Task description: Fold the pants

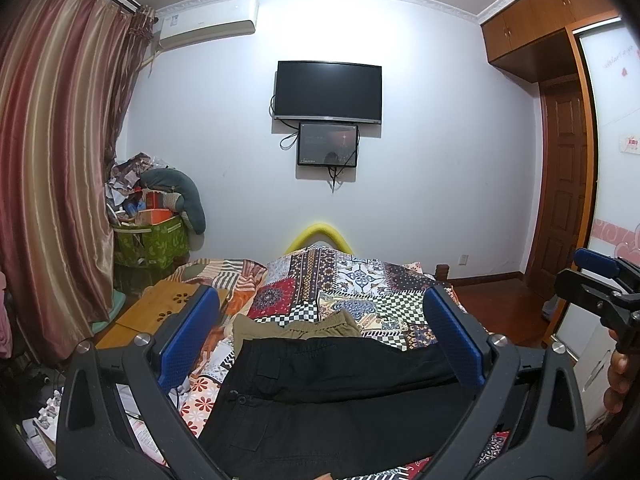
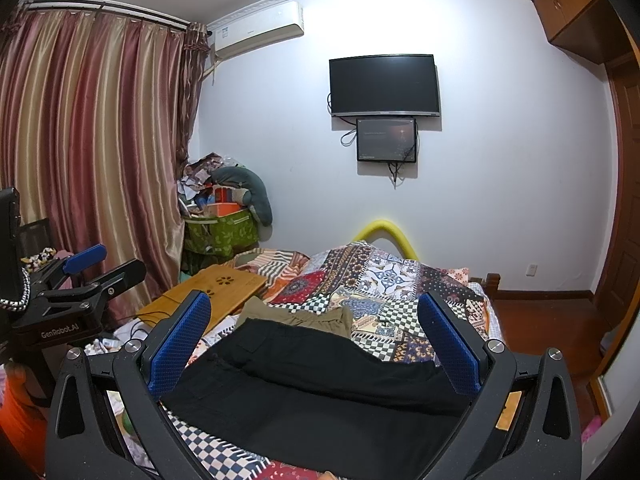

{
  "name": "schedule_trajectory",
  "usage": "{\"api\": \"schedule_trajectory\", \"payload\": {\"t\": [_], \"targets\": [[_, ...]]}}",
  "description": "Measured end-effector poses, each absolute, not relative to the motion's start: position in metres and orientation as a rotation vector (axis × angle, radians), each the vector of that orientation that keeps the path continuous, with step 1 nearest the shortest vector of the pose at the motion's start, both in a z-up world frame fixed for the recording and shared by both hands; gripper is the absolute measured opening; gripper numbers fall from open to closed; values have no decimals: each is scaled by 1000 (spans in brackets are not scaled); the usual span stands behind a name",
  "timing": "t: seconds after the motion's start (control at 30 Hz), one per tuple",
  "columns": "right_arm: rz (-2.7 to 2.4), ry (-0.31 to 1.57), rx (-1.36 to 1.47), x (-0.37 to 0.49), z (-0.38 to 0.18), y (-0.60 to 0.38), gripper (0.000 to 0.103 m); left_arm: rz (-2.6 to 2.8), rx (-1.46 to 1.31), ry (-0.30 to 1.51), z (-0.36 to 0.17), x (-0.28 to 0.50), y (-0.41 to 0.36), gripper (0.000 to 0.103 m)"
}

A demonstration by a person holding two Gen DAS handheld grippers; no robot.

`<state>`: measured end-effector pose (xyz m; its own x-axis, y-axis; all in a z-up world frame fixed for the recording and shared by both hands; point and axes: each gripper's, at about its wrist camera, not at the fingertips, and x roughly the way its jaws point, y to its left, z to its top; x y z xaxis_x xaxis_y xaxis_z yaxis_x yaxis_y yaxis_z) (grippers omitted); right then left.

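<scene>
Black pants (image 1: 340,396) lie flat across the patchwork bedspread (image 1: 360,288), pocket flap at the left. In the right wrist view the black pants (image 2: 320,384) fill the space below the fingers. My left gripper (image 1: 320,332) hovers over them, open, blue pads wide apart and empty. My right gripper (image 2: 316,332) is likewise open above the pants. A khaki garment (image 1: 296,326) lies just beyond the black pants, also seen as the khaki garment (image 2: 296,314) in the right wrist view. The other gripper (image 1: 600,292) shows at the right edge, and the other gripper (image 2: 80,280) at the left.
A wooden lap tray (image 2: 216,292) rests on the bed's left side. A green bag of clutter (image 1: 154,236) stands in the corner by striped curtains (image 1: 52,160). A TV (image 1: 328,92) hangs on the far wall. A yellow padded rail (image 1: 320,232) marks the bed's foot.
</scene>
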<state>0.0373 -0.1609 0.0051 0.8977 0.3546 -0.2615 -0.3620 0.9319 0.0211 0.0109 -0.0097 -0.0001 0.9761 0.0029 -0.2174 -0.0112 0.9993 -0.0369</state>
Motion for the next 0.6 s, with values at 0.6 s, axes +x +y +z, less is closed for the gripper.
{"api": "schedule_trajectory", "payload": {"t": [0.6], "targets": [[103,432,-21,107,-50,-243,103,79,-18,368,-50,122,40,103]]}}
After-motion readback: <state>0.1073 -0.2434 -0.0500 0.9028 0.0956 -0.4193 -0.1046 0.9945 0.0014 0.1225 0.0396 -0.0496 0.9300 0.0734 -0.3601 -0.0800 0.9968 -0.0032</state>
